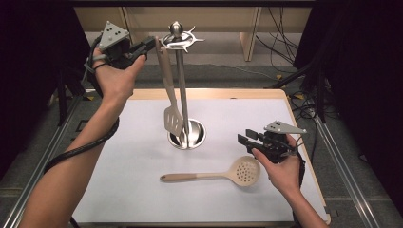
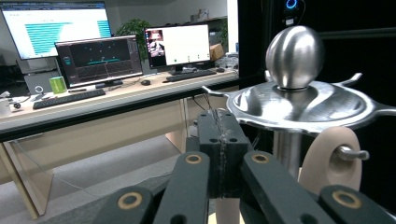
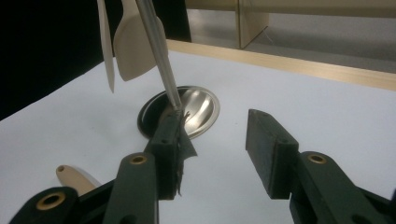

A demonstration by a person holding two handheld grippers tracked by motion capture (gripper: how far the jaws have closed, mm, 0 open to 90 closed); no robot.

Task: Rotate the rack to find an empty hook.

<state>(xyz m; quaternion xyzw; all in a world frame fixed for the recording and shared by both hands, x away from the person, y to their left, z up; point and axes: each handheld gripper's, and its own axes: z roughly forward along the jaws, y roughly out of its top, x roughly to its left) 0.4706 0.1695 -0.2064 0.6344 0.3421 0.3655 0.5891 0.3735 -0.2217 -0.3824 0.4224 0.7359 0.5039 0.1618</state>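
Note:
A steel utensil stand [image 1: 180,85] rises from a round base [image 1: 187,136] at the middle of the white mat. A beige slotted spatula [image 1: 169,95] hangs from one of its top hooks. My left gripper [image 1: 151,45] is raised beside the top of the stand, shut with nothing between its pads. In the left gripper view the shut jaws point at the stand's ball knob [image 2: 295,56], just left of the hooked spatula handle [image 2: 331,161]. A beige skimmer spoon [image 1: 216,175] lies on the mat in front. My right gripper [image 1: 247,139] hovers open above its perforated bowl.
The mat lies on a wooden table [image 1: 304,137] with metal rails on both sides. Beyond the left gripper, a desk with monitors [image 2: 98,58] stands far off. Cables trail on the floor at the back right. Between the right gripper's jaws lies the stand's base [image 3: 201,109].

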